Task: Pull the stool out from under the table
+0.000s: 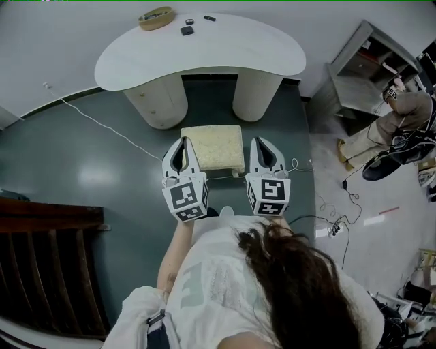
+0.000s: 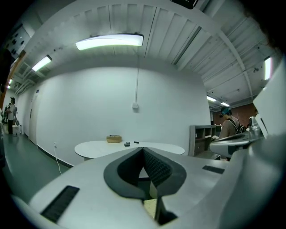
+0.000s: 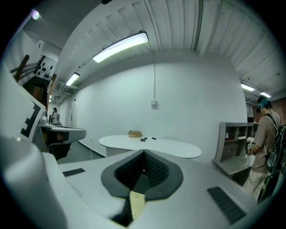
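Observation:
The stool (image 1: 212, 146), a square seat with a cream cushion, stands on the dark floor just in front of the two thick legs of the white kidney-shaped table (image 1: 197, 58). My left gripper (image 1: 184, 141) hangs over the stool's left edge and my right gripper (image 1: 261, 141) over its right edge. Both point toward the table. In the left gripper view the jaws (image 2: 143, 150) meet with nothing between them; a sliver of cushion (image 2: 151, 206) shows below. The right gripper (image 3: 144, 152) is likewise shut and empty, above the cushion (image 3: 136, 203).
A woven bowl (image 1: 156, 18) and small dark items (image 1: 187, 30) lie on the table. A white cable (image 1: 102, 126) crosses the floor on the left. A grey shelf unit (image 1: 361, 68) and a person (image 1: 395, 129) are at right, dark wooden furniture (image 1: 48, 272) at left.

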